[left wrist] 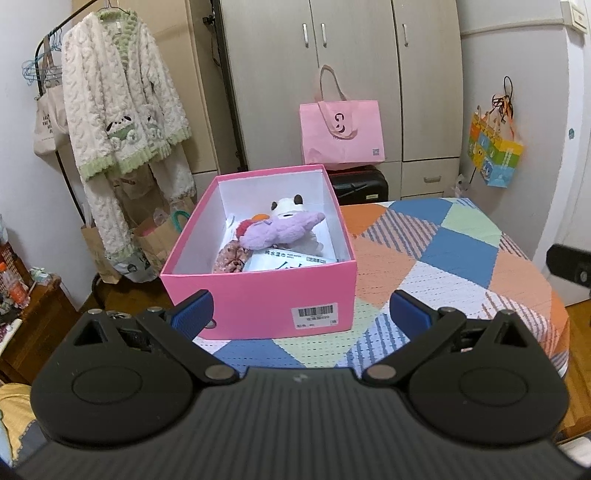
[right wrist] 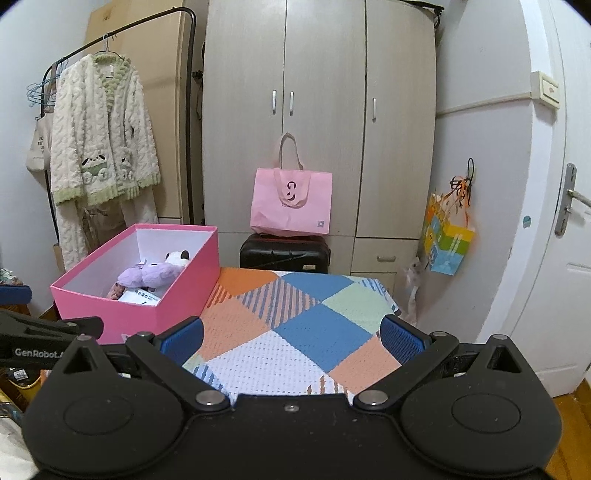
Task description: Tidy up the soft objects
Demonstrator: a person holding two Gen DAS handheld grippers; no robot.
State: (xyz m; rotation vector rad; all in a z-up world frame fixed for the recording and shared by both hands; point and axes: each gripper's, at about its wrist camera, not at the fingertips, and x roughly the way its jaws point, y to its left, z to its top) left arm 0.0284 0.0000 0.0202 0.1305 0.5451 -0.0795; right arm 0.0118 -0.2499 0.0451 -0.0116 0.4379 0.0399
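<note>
Bedroom backdrop, left wrist view: grey wardrobe [left wrist: 354, 74] across the back wall, fluffy cream robe [left wrist: 122, 122] hung on a black clothes rail [left wrist: 55, 33] at left, pink tote bag [left wrist: 341, 133] propped on a black suitcase [left wrist: 360, 186]. Colourful gift bag [left wrist: 495, 151] hung on the wall at right. Nearer, a table under a patchwork cloth [left wrist: 461, 258] of orange, blue, green and white. Pink box [left wrist: 258, 295] open on the table's left part, barcode label on its near wall. Inside: purple plush [left wrist: 280, 230] on top, white plush with black ears [left wrist: 286, 206] just behind and touching it, floral fabric piece [left wrist: 229, 260] at the near left corner, white wipes packet [left wrist: 288, 262] against the near wall. Left gripper [left wrist: 301, 314] level with the box's near wall, blue pads spread wide, nothing between them.

Right wrist view: same wardrobe [right wrist: 321, 110], robe [right wrist: 99, 147], pink tote bag [right wrist: 291, 199] and suitcase [right wrist: 284, 253] behind. White door [right wrist: 554, 221] with a metal handle at right, gift bag [right wrist: 448, 243] beside it. Patchwork cloth [right wrist: 303, 325] bare ahead. Pink box [right wrist: 173, 295] off to the left, purple plush [right wrist: 155, 277] and white plush [right wrist: 177, 258] showing above its rim. Right gripper [right wrist: 291, 339] over the cloth, blue pads wide apart and empty. Part of the left gripper [right wrist: 48, 332] at the left edge, near the box.
</note>
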